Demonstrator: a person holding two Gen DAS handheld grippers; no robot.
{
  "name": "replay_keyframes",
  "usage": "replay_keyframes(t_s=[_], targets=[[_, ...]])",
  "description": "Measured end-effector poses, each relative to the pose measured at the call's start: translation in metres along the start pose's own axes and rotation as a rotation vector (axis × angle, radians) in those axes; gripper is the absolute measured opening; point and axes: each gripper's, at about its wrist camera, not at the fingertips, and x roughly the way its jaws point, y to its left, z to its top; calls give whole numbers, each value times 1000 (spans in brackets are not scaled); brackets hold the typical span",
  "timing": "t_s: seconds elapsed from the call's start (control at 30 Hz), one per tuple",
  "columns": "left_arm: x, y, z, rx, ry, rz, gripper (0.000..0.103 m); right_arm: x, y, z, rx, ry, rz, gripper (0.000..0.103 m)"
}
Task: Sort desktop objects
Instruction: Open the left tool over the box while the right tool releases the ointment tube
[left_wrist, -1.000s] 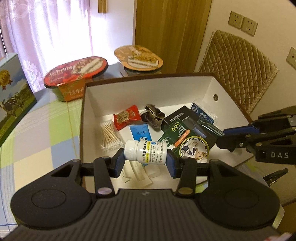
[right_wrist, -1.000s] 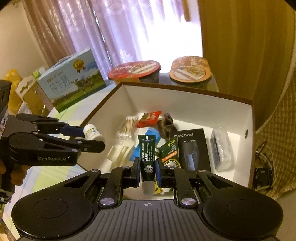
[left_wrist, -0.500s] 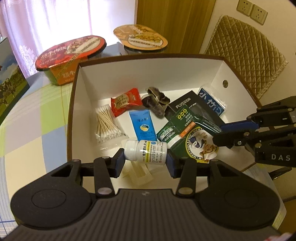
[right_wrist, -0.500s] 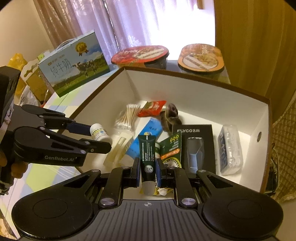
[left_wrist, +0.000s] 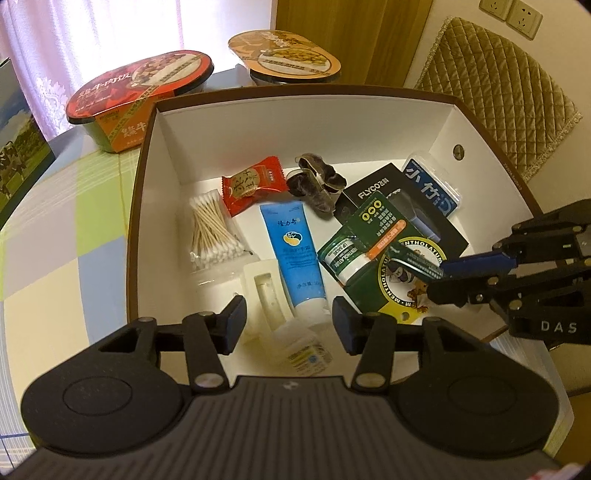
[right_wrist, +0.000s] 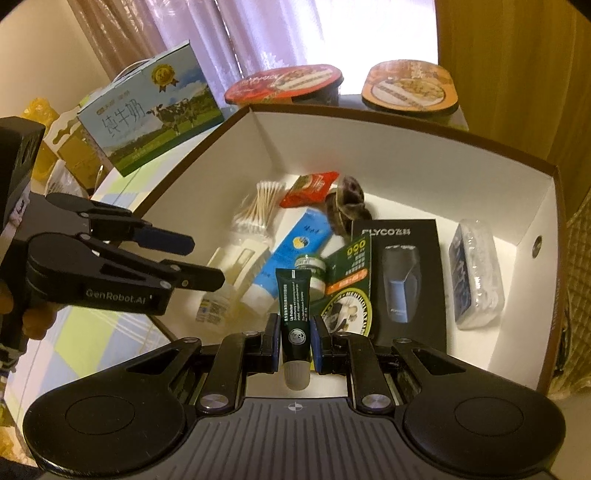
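A white box with a brown rim (left_wrist: 332, 122) holds cotton swabs (left_wrist: 212, 232), a red snack packet (left_wrist: 253, 184), a blue tube (left_wrist: 295, 251), a dark scrunchie (left_wrist: 317, 184), a black FLYCO box (left_wrist: 373, 192) and a green lip-balm card (left_wrist: 380, 251). My left gripper (left_wrist: 289, 314) hangs open over the box's near end. A white pill bottle (left_wrist: 301, 350), blurred, lies just below it on the box floor, also seen as the bottle (right_wrist: 214, 306). My right gripper (right_wrist: 294, 332) is shut on a dark green tube (right_wrist: 293, 295), above the box's near edge.
Two instant-food bowls (left_wrist: 140, 96) (left_wrist: 284, 55) stand behind the box (right_wrist: 369, 147). A milk carton (right_wrist: 147, 110) is at the left on the checked tablecloth (left_wrist: 55, 229). A quilted chair back (left_wrist: 495, 103) is at the right. The left gripper (right_wrist: 203, 260) reaches in from the left.
The left gripper has opened and let go of the white pill bottle, which dropped into the box. Both grippers moved further over the box. The right one still holds the green tube.
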Motion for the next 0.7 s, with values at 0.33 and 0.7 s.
replay_keyframes(t_s=[0.33, 0.7], targets=[[1, 4, -2, -17, 14, 4, 51, 10, -1, 1, 14, 36, 30, 13], [1, 3, -2, -16, 15, 5, 54, 17, 2, 5, 13, 40, 33, 14]])
